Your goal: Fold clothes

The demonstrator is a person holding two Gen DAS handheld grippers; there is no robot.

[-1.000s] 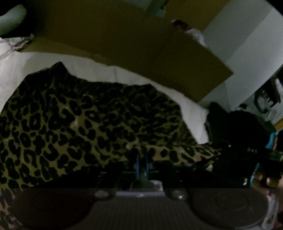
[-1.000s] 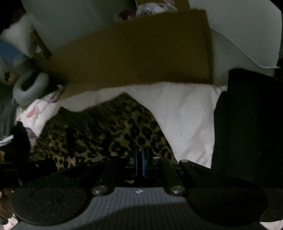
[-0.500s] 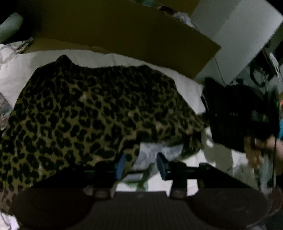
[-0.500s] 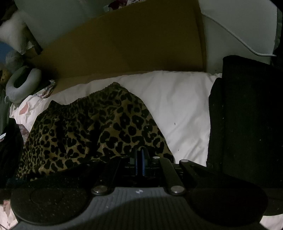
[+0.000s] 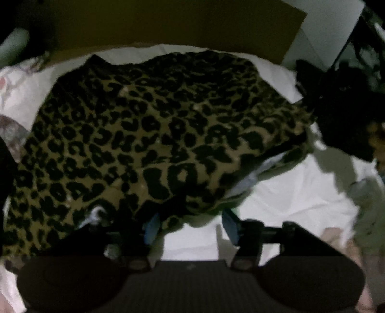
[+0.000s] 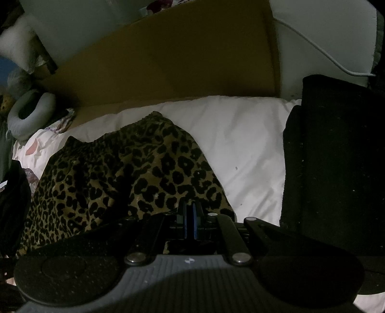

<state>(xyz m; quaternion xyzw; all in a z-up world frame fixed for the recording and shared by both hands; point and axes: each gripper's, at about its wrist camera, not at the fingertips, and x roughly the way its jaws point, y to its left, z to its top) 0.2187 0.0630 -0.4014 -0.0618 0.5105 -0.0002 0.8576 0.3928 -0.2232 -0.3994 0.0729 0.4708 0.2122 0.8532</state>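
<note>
The leopard-print garment [image 5: 154,134] lies spread on the white bedding [image 5: 300,199], its far edge near the brown cardboard sheet [image 5: 168,21] that stands behind the bed. In the left wrist view the picture is dim and smeared, so the print reads only as dark blotches on tan. The left gripper [image 5: 191,225] has its fingers spread wide apart; the blue pad of the left-hand one sits against the garment's near hem, which droops over it, while the other stands clear over bare bedding. Whether any cloth is truly caught cannot be told. A pale lining or second layer peeps out under the hem at the right, too blurred to name. To the right a black heap [image 5: 341,106] is lost in shadow.

In the right wrist view the right gripper [image 6: 190,222] has its blue fingers pressed together, with the garment's [image 6: 134,173] near right corner running in between them; the pinch point itself is hidden behind the gripper body. A black folded mass [image 6: 336,163] fills the right side, its lower part cut off by the frame. At the far left a grey ring-shaped cushion [image 6: 28,113] rests on floral-patterned cloth [image 6: 36,146], and a white cable [image 6: 320,50] crosses the pale wall
</note>
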